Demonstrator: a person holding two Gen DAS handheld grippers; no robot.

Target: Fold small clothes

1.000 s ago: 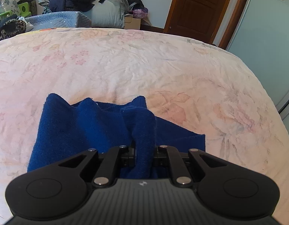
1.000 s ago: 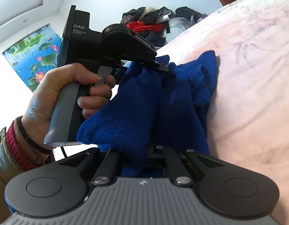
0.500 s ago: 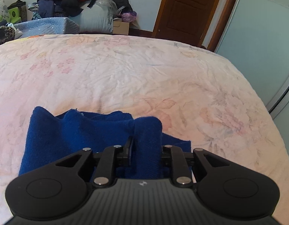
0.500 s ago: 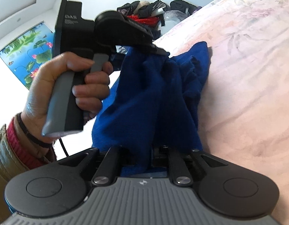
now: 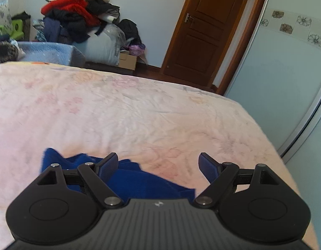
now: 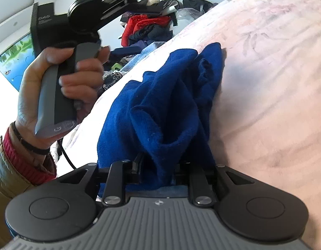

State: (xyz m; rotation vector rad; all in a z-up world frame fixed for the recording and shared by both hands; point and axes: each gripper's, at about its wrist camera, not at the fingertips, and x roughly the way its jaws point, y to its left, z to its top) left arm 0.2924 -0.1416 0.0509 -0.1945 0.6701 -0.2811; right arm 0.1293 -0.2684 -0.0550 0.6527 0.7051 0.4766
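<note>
A small dark blue fleece garment [image 6: 166, 108] lies bunched on the pink floral bedsheet [image 6: 275, 73]. My right gripper [image 6: 158, 170] is shut on a fold of it at its near edge. My left gripper [image 5: 158, 164] is open and empty, raised above the garment [image 5: 139, 179], which shows below and between its fingers. In the right wrist view the left gripper [image 6: 127, 27] is held in a hand, up and left of the cloth, apart from it.
The bedsheet [image 5: 139, 112] stretches far ahead. A pile of clothes and bags [image 5: 81, 23] stands beyond the bed's far edge. A wooden door [image 5: 204, 33] and a pale wardrobe panel [image 5: 285, 73] are at the right.
My left gripper has opened, let go of the blue fold and lifted away from it. The cloth has dropped onto the bed. My right gripper still holds its fold.
</note>
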